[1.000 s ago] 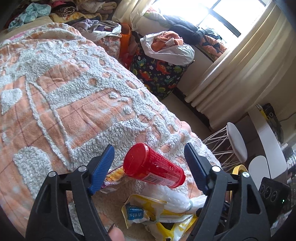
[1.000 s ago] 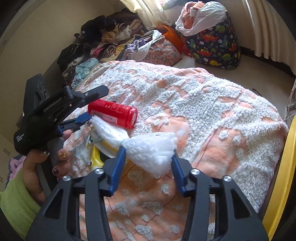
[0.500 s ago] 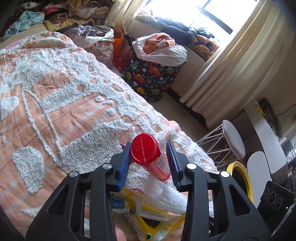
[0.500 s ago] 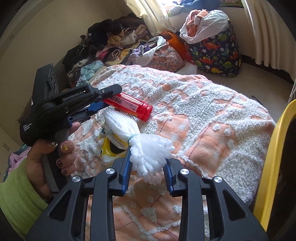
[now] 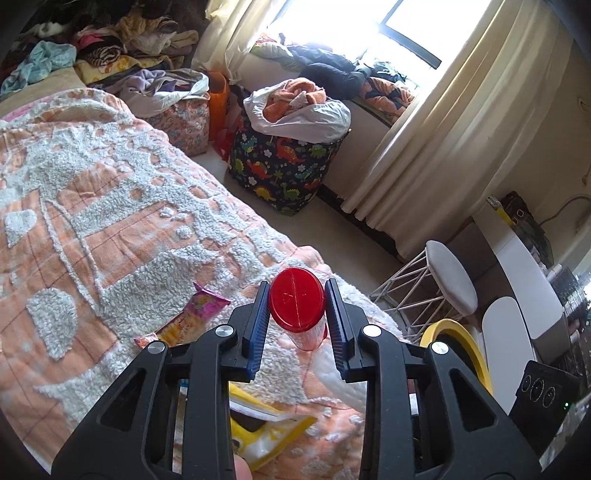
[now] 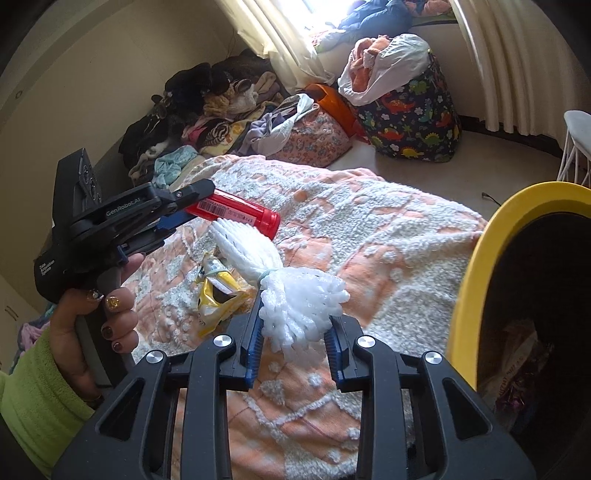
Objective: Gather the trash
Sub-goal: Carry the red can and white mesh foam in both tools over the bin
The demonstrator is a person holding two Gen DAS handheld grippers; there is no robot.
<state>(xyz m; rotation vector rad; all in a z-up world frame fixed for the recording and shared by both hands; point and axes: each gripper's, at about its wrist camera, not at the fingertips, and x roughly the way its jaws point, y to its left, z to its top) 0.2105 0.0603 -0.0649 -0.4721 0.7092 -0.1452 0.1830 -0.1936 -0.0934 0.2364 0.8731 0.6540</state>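
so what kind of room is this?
Most likely a lived-in bedroom: a bed under a tufted orange blanket, clothes heaped along the wall, a curtained window and a dinosaur-print laundry bag.

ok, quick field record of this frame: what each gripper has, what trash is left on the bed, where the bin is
left gripper: shut on red tube, lifted off the blanket; jaws have just been closing
right gripper: shut on white foam net; jaws have just been closing
left on blanket: yellow wrapper, pink wrapper
bin: yellow-rimmed bin, beside the bed edge, already holds wrappers
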